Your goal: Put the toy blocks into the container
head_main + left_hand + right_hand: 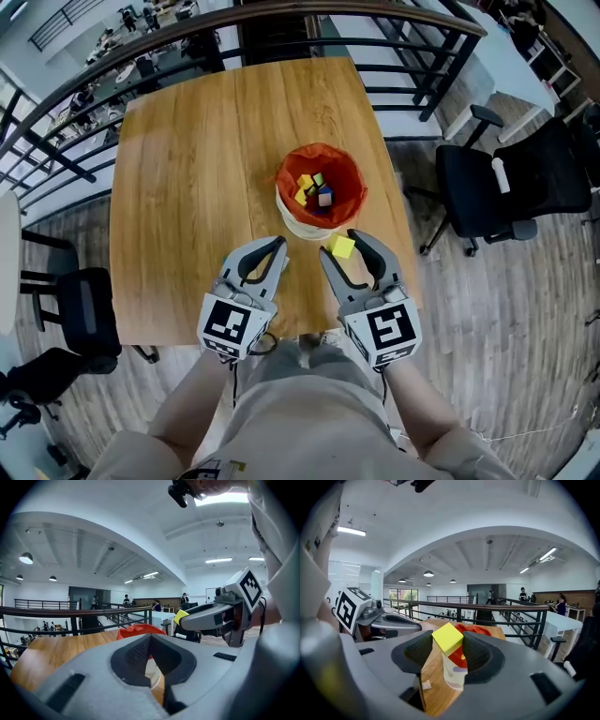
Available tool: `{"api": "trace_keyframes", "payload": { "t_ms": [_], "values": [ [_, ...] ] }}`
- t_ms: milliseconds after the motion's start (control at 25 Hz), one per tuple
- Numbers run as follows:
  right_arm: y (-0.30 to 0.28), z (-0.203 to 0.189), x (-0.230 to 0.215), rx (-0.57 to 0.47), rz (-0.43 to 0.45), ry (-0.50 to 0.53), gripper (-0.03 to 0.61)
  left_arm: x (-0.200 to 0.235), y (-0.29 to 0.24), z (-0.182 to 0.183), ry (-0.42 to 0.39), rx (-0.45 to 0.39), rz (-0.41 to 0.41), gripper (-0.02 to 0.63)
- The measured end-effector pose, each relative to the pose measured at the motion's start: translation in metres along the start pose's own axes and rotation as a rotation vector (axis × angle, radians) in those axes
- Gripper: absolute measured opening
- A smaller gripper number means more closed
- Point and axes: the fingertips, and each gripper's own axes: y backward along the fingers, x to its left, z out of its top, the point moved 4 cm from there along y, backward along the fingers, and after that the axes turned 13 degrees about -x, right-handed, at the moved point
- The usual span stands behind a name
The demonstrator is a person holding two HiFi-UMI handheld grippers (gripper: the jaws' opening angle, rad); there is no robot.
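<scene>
Looking at the table (187,169) from close by, I would say the job is almost at its end. The container (298,228), a pale cup with a red liner, stands a little toward the 3 o'clock side of the table. Several blocks (314,192) lie inside it; I can make out yellow ones and a darker one, but I cannot count them surely. On the bare wood around it I see no loose block. The one block outside is the yellow block (447,638). It is pinched between the jaw tips of the right gripper (341,244), sitting cornerwise and lifted off the wood. It hangs at about 5 o'clock of the container, just beside the rim but not yet over the opening. The left gripper (279,246) is at about 7 o'clock of the container. Its jaw tips are together and nothing is between them, so it seems to have no part in this step. What is left, in my judgement, is small. The right gripper needs to go forward toward 12 o'clock until the block is above the red opening, and then the jaws need to part. Because the block is held by its corners, it may turn when it is let go, so it should be well over the middle before the release.
</scene>
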Motion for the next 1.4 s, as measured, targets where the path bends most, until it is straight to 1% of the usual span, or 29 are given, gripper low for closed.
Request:
{"api": "trace_keyframes", "payload": {
  "t_ms": [400,600,920,1200,1400],
  "values": [
    [-0.013,0.024,-0.002,-0.053,0.020,0.037,0.207,0.012,-0.002,0.024,-0.033,-0.037,0.029,0.012],
    [-0.025,0.036,-0.010,-0.072,0.022,0.063,0.207,0.017,-0.013,0.038,-0.044,-0.065,0.033,0.012],
    [-0.047,0.047,-0.026,-0.085,0.018,0.081,0.207,0.022,-0.035,0.050,-0.048,-0.082,0.035,0.012],
    [-0.075,0.046,-0.043,-0.071,0.012,0.089,0.207,0.036,-0.063,0.047,-0.050,-0.079,0.031,0.012],
    [-0.094,0.030,-0.052,-0.026,0.013,0.070,0.207,0.044,-0.078,0.033,-0.040,-0.053,0.030,0.012]
  ]
}}
